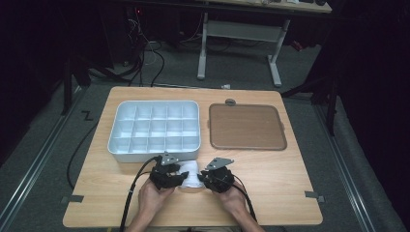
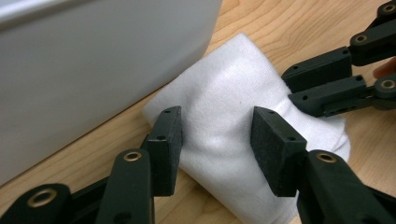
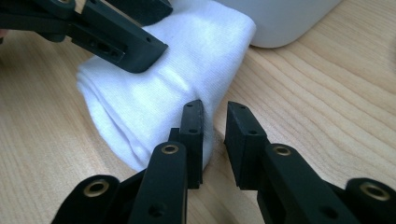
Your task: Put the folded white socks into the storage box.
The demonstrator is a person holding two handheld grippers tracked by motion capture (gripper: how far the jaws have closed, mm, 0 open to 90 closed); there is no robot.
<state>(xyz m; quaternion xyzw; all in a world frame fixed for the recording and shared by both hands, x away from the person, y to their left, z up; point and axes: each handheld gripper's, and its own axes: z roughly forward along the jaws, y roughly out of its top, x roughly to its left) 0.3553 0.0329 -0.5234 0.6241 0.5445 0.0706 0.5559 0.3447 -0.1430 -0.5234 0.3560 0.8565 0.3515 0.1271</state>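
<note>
Black jaws of the left gripper (image 2: 217, 140) stand half open astride the folded white cloth (image 2: 243, 116), pads not pressing; beyond it, the divided tray (image 1: 153, 128) crowds close, so a lift could snag there. Beside the cloth's end, the right gripper (image 3: 215, 140) is nearly closed on nothing; it may pinch just one layer, unfolding the cloth.

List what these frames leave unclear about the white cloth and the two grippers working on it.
- High view: the white cloth is largely covered by the left gripper and right gripper, so its outline is hidden.
- Left gripper view: whether the pads press the cloth or merely straddle it is unclear.
- Right gripper view: one jaw hides the cloth's edge; a pinch can't be confirmed.
- Both gripper views: the grey tray is cut off by the frame edge.
</note>
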